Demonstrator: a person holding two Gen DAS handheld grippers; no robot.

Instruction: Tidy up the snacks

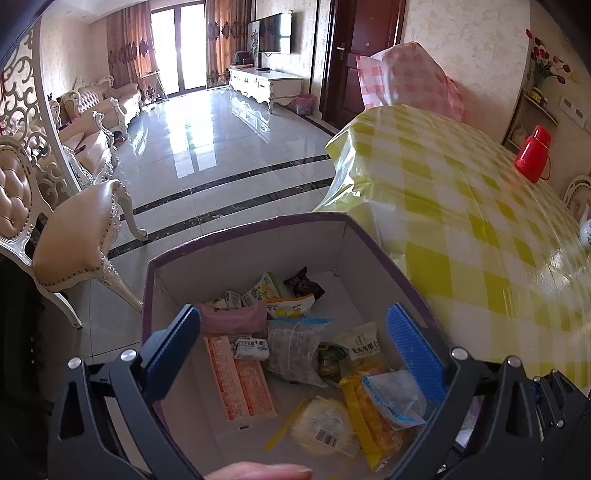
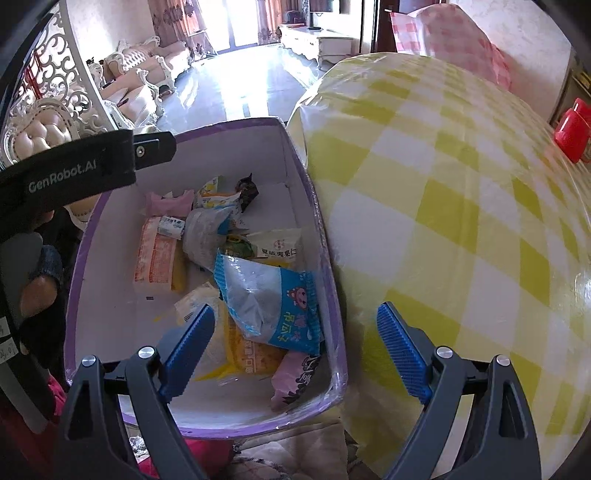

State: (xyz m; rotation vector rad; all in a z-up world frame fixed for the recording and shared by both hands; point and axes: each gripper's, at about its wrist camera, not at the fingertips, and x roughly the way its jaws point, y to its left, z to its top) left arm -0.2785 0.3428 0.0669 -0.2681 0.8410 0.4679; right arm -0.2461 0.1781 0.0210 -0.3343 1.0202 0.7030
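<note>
purple-rimmed box (image 2: 325,236) holds jumbled snack packets (image 2: 273,306).

Checked tablecloth (image 1: 461,221), red thermos (image 1: 533,157), padded chair (image 1: 74,236), television (image 1: 275,33)

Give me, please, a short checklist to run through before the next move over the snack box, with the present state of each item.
1. Left gripper open and holding nothing: ok.
2. Right gripper open and holding nothing: ok.
3. Snacks lie inside the purple-rimmed box, including the blue and clear packet and the orange packet: ok.
4. Table with the yellow checked cloth shows no snacks left in the visible part: ok; the rest cannot tell.
5. Box stands steady beside the table: cannot tell, its support is hidden.
6. Snacks sorted neatly: not ok, they overlap loosely.
</note>
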